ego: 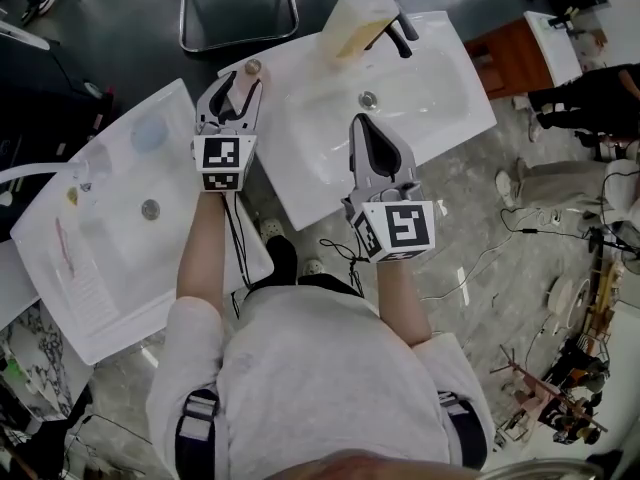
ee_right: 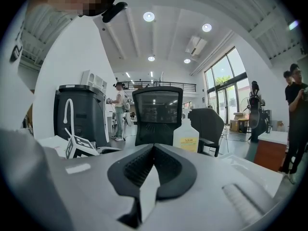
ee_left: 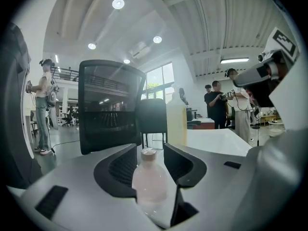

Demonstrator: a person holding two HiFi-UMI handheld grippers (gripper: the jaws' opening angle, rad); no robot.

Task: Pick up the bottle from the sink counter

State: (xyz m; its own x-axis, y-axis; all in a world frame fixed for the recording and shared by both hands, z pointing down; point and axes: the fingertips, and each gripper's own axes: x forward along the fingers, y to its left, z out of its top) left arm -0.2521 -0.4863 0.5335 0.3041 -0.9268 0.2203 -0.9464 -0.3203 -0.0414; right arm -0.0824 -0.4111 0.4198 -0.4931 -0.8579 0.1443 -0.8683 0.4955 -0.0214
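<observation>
- Left gripper (ego: pixel 238 90): held in the person's left hand over the left edge of the white sink bench (ego: pixel 310 183); its fingers (ee_left: pixel 120 170) stand wide, one on each side of the bottle, not clamped on it.
- Right gripper (ego: pixel 362 123): held over the near half of the same bench, pointing toward the basin; its fingers (ee_right: pixel 139 170) are closed tip to tip, with nothing between them.
- Bottle (ee_left: pixel 150 184): small, pale and translucent, with a tan cap; it stands upright on the bench near the far left corner (ego: pixel 252 68), between the left gripper's fingers.
- Drain (ego: pixel 368 99): in the middle of the basin, just beyond the right gripper's tips.
- Large jug (ego: pixel 358 18): pale yellow, with a label; it stands at the far edge of the bench, beside the black faucet (ego: pixel 400 38); well apart from both grippers.
- Second sink (ego: pixel 100 228): white, to the left of the person, separate from the first.
- Office chair (ee_left: pixel 110 105): dark mesh back, on the floor beyond the bench.
</observation>
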